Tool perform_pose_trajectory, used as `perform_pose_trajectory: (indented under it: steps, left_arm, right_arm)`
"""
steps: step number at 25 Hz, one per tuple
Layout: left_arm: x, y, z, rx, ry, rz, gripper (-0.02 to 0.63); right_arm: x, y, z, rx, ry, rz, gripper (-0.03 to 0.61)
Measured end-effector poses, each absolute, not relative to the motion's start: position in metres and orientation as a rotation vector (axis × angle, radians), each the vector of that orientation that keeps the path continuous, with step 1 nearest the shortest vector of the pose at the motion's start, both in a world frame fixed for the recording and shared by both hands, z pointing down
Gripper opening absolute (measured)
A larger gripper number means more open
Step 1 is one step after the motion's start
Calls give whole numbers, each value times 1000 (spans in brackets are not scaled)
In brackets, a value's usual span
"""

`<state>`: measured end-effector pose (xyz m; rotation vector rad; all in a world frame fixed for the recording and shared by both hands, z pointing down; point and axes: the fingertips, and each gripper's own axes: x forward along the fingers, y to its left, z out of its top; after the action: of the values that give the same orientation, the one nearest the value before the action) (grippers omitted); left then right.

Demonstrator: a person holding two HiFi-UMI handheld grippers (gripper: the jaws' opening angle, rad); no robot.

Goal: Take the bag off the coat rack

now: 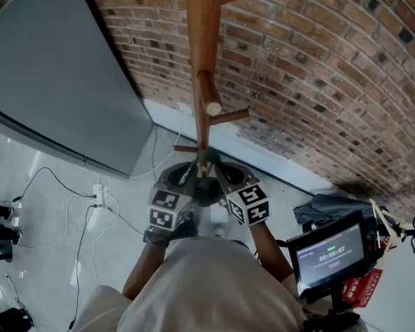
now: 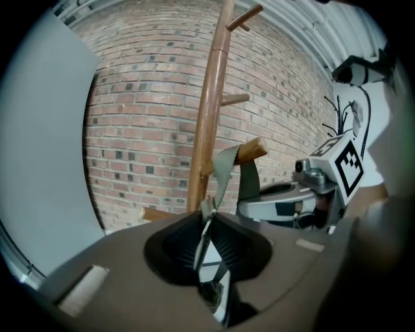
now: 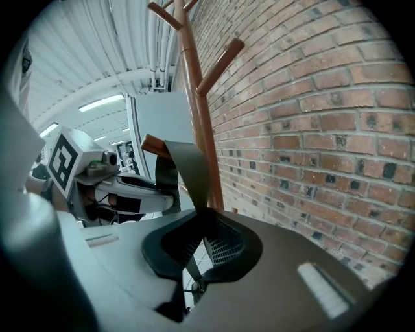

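Wooden coat rack (image 1: 204,50) stands against the brick wall (image 1: 314,71), and the task is judged not yet complete.

Head view: both tools are raised close together just below the lower peg (image 1: 210,102). The left gripper (image 1: 187,176) sits to the left of the peg and the right gripper (image 1: 225,173) to its right. A dark shape hangs between them under the peg. It is probably the bag (image 1: 208,191), though most of its body is hidden.

Left gripper view: a grey-green strap (image 2: 227,168) is looped over the peg, with one run coming down from the peg into this tool. The jaws are nearly together and pinch that run of webbing, with a buckle-like fitting just above them.

Right gripper view: the other run of the strap drops from the peg into this tool. Its jaws are closed tight on the webbing.

Assessment: both grips are made. The loop has yet to be lifted up and drawn off the peg's tip, and the bag then has to be carried away from the rack.
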<state>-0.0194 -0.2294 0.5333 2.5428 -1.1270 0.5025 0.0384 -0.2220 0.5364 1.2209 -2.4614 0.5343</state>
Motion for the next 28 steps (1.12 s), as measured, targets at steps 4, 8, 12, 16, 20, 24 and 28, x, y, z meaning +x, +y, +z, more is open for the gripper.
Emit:
perform_pose_trajectory:
  steps: [4, 8, 12, 16, 20, 24, 28]
  left_arm:
    - [-25, -226, 529, 2539, -1149, 482, 40]
    - [-25, -223, 516, 2554, -1159, 455, 40]
    - [-24, -217, 504, 2562, -1163, 437, 40]
    - [-26, -215, 483, 2590, -1181, 391, 40]
    - [-30, -213, 462, 2614, -1199, 354, 41]
    - [-33, -210, 442, 2641, -1201, 321, 41]
    - [-36, -205, 423, 2657, -1204, 251, 41]
  right_arm:
    - [42, -220, 525, 1238, -2476, 525, 8]
    - [44, -218, 515, 1248, -2494, 520, 8]
    - [45, -215, 502, 1243, -2510, 500, 8]
    - [44, -213, 481, 1242, -2554, 484, 8]
    - [44, -212, 456, 1252, -2602, 457, 8]
    - [44, -211, 435, 1256, -2644, 448, 8]
    - [46, -207, 411, 1260, -2693, 417, 8]
